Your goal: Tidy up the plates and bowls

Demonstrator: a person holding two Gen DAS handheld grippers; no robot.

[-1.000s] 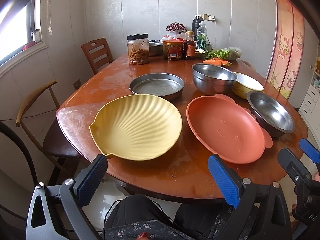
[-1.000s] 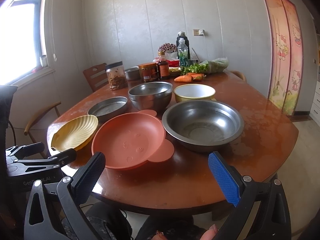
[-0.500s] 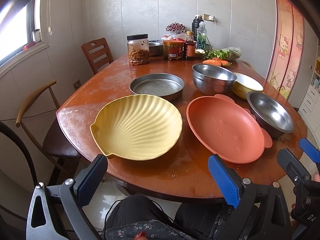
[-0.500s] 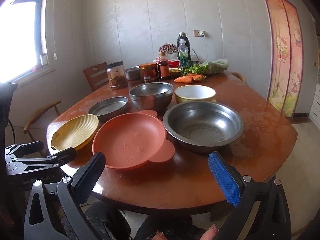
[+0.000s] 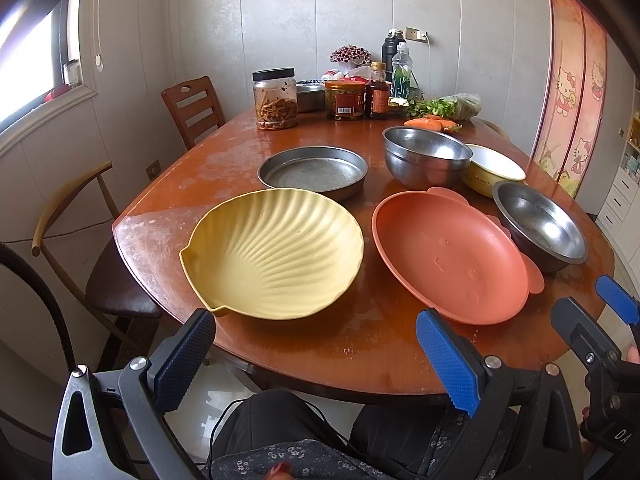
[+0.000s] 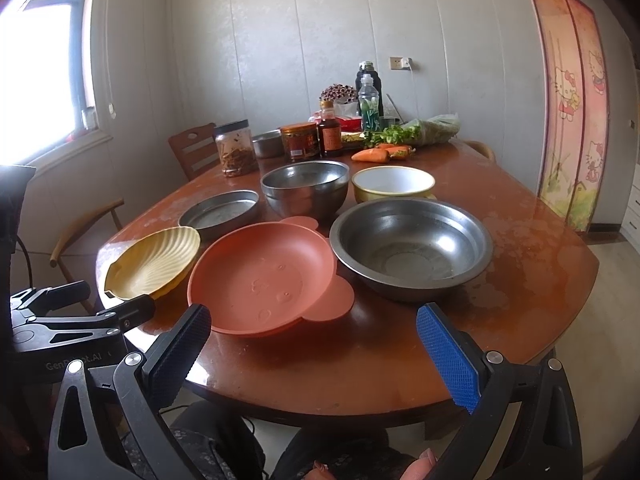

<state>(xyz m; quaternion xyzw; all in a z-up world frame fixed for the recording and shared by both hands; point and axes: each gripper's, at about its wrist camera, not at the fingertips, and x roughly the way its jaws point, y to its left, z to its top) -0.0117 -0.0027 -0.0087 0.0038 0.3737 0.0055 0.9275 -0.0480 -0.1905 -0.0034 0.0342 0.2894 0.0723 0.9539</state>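
Six dishes sit spread on the wooden table (image 5: 304, 344) in front of you, none stacked yet: the yellow shell plate (image 5: 276, 256) nearest your left side, the orange bear plate (image 5: 444, 256) just beside it, a flat metal pan (image 5: 312, 172) behind them, a deep steel bowl (image 5: 426, 156) and a yellow-rimmed bowl (image 5: 494, 174) further back, and a wide steel basin (image 6: 412, 244) to the right. Your left tongs (image 5: 316, 360) hang short of the table edge with the pads spread wide and nothing between them; your right tongs (image 6: 312, 352) are likewise wide apart and empty, facing the gap between the orange plate and the basin. To begin well, I would pick one flat piece to build on: bring the left tongs low to the near rim of the shell plate, close on the rim itself and not the sloping inside, and lift it level so it does not scrape the orange plate touching its side. Keep bowls with bowls; the basin looks wide enough to take the deep bowl, though that is only a guess. As for writing, the body of the left tongs reads roughly "GenR…t.AI" in the right view, partly hidden, and "DA" shows on the right tongs in the left view. The jars' labels at the far end are too small to read, and cartoon cats decorate the pink door (image 6: 568, 92).
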